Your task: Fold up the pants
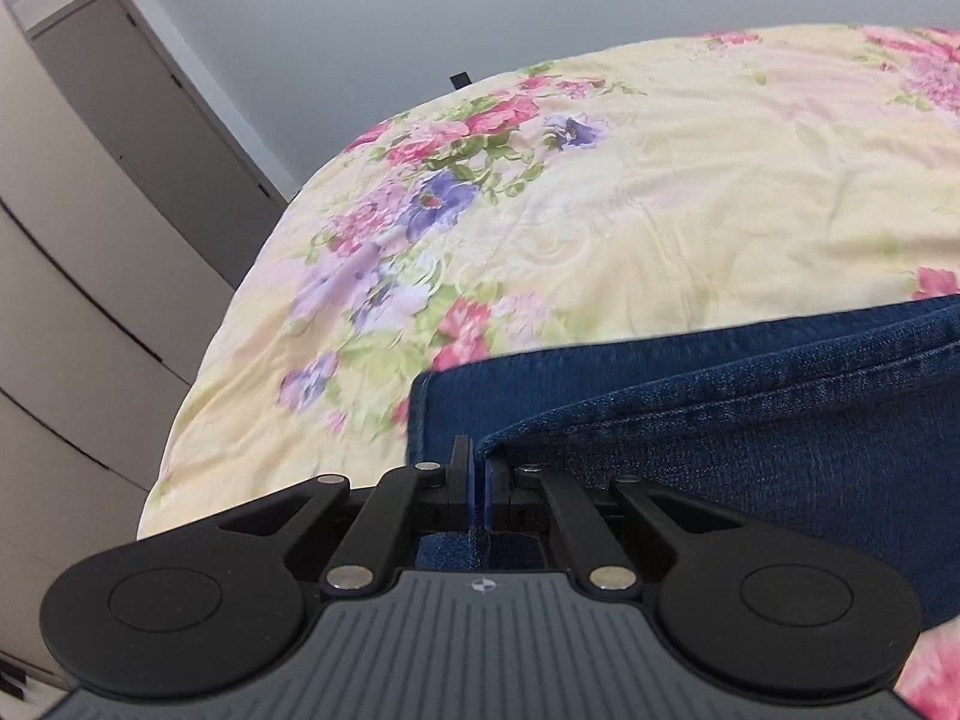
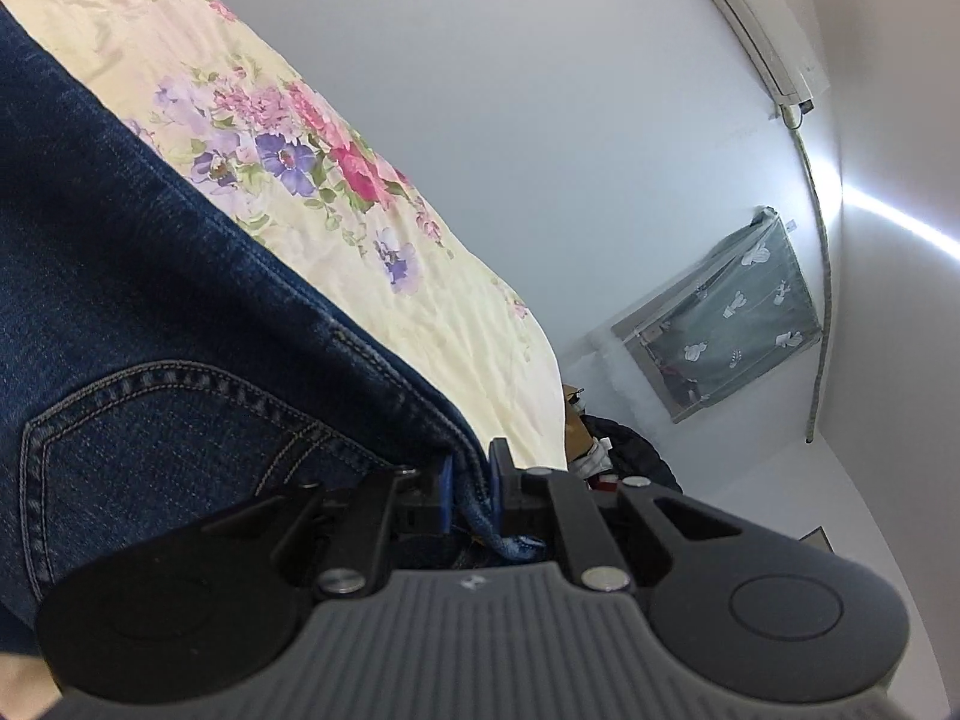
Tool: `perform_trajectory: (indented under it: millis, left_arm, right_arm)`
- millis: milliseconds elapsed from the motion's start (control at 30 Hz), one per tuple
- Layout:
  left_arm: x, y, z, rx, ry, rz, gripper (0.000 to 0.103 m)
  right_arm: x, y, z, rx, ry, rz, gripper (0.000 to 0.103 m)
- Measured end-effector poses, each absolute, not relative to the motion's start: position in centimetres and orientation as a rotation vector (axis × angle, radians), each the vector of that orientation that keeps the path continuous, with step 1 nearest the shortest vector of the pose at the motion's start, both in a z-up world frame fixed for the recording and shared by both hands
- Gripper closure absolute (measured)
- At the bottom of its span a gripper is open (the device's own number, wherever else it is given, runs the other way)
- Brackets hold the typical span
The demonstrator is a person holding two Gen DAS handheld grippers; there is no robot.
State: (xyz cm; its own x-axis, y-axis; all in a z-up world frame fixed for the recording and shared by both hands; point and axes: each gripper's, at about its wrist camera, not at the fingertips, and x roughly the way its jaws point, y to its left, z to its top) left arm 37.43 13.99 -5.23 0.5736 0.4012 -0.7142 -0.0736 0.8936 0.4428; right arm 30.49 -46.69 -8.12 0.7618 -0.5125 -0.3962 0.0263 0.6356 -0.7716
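Observation:
Dark blue denim pants (image 1: 750, 432) lie on a flowered bedspread (image 1: 600, 198). In the left wrist view my left gripper (image 1: 478, 465) is shut on a hem corner of the pants, with a second layer of denim lying behind it. In the right wrist view the pants (image 2: 150, 312) show a back pocket (image 2: 168, 426) and a stitched side seam. My right gripper (image 2: 471, 468) is shut on the pants at the waistband edge, with cloth bunched between the blue pads.
The bed's left edge (image 1: 198, 372) drops toward a grey door (image 1: 150, 120) and pale cabinet fronts (image 1: 72, 330). On the right, the bed edge (image 2: 540, 360) meets a white wall with an air conditioner (image 2: 756, 18), a curtained window (image 2: 732, 324) and dark clutter (image 2: 612, 450).

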Motion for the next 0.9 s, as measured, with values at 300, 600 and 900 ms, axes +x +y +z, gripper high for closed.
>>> perform_trajectory:
  millis: [300,600,900]
  left_arm:
    - [44.0,13.9,-12.9,0.46,1.08,0.252,0.1]
    - [44.3,14.9,-12.8,0.439,1.064,0.194,0.093]
    - [46.1,15.4,-11.1,0.424,1.056,0.186,0.098]
  right_arm:
    - [40.8,-46.4,-16.1,-0.849,0.822,-0.289,0.098]
    - [41.8,-46.4,-19.4,-0.858,0.862,-0.276,0.097]
    - [41.8,-46.3,-19.2,-0.875,0.864,-0.295,0.098]
